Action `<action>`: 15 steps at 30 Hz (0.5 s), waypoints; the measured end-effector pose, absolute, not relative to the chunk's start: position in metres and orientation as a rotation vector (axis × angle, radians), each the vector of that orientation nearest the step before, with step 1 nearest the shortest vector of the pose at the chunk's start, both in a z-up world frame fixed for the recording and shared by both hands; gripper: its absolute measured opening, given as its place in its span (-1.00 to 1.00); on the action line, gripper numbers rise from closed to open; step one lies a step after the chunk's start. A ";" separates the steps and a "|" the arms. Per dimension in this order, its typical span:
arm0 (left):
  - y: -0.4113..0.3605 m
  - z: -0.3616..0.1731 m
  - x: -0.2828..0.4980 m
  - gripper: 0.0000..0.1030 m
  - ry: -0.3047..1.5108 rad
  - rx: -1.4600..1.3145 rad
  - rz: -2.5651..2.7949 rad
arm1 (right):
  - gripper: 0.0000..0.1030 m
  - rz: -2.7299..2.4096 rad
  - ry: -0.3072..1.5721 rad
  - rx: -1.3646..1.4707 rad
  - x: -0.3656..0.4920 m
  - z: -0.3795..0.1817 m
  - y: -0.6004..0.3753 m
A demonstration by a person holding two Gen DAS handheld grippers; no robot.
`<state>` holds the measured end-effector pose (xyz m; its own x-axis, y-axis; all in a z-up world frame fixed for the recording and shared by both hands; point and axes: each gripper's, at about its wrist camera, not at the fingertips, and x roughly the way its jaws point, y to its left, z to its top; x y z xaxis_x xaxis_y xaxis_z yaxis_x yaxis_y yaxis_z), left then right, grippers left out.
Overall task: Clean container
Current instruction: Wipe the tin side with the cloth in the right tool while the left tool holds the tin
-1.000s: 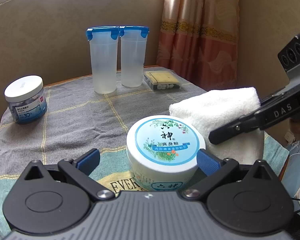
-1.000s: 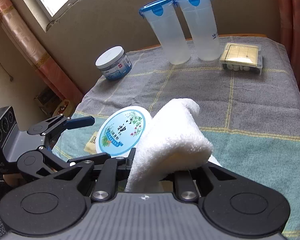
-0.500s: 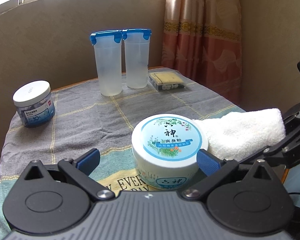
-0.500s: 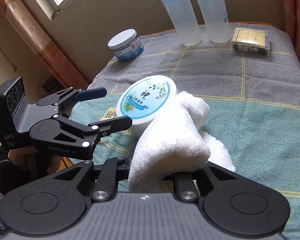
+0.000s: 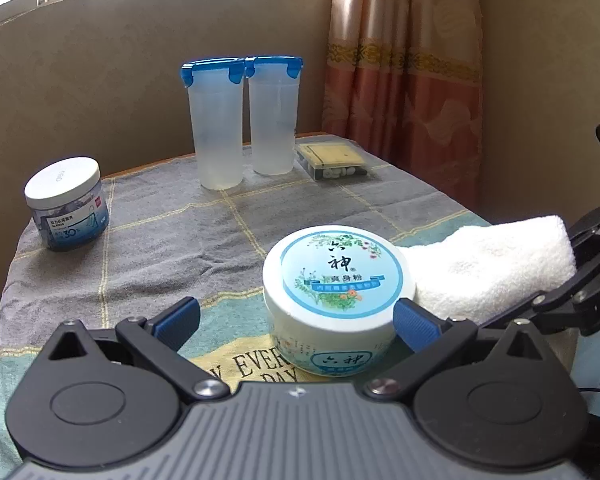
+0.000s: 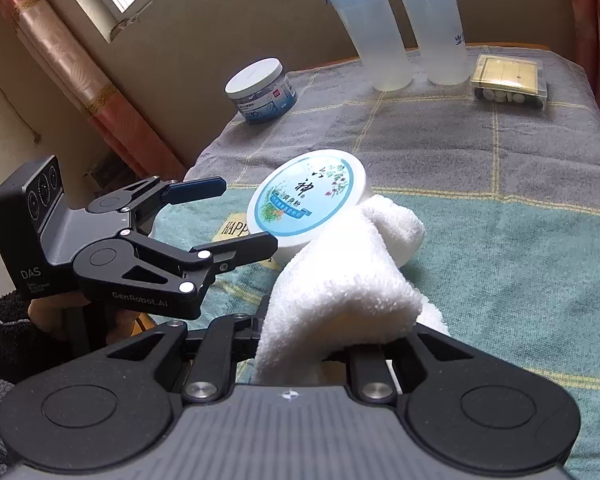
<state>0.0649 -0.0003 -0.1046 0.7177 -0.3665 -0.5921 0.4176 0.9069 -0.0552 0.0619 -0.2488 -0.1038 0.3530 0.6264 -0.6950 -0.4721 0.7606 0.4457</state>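
Your left gripper (image 5: 296,316) has its jaws spread wide, one blue pad out to the left over the cloth and the other just beside the right flank of the round white tub (image 5: 334,300); in the left wrist view that pad looks close to or against the tub's side, but you cannot tell whether it truly touches, and the opposite pad is well apart from it. The tub stands upright on the near part of the table (image 5: 148,240), which is covered with a grey and teal checked cloth with yellow lines, and its blue-rimmed floral lid is on and faces up. Your right gripper (image 6: 300,344) has its jaws clamped on a folded white towel (image 6: 340,280), whose bulging fold rises from between them and reaches forward to the tub's right side, where it lies against the wall just under the lid's edge. In the right wrist view your left gripper (image 6: 228,216) comes in from the left, one finger above and behind the tub and the other at its near side. Toward the back of the table two tall translucent cups (image 5: 244,120) with blue snap lids stand upright side by side, a small clear box (image 5: 332,158) lies just beside them, and a white-lidded jar (image 5: 66,202) stands well apart at the left edge.
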 end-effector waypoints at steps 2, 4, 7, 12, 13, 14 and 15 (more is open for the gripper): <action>-0.001 -0.105 0.066 0.99 0.640 0.082 -0.444 | -0.59 0.715 0.977 0.182 0.066 -0.104 -0.250; -0.002 -0.106 0.067 0.99 0.644 0.083 -0.453 | -0.59 0.711 0.972 0.190 0.071 -0.103 -0.252; -0.005 -0.109 0.066 0.99 0.651 0.097 -0.464 | -0.59 0.708 0.963 0.200 0.077 -0.102 -0.256; -0.007 -0.112 0.069 0.99 0.660 0.106 -0.470 | -0.59 0.705 0.949 0.218 0.091 -0.100 -0.262; -0.007 -0.112 0.070 0.99 0.663 0.108 -0.469 | -0.59 0.705 0.946 0.216 0.094 -0.099 -0.262; -0.007 -0.113 0.071 0.99 0.666 0.112 -0.466 | -0.59 0.705 0.943 0.213 0.097 -0.099 -0.262; -0.007 -0.115 0.071 0.99 0.671 0.116 -0.462 | -0.59 0.702 0.939 0.211 0.101 -0.099 -0.262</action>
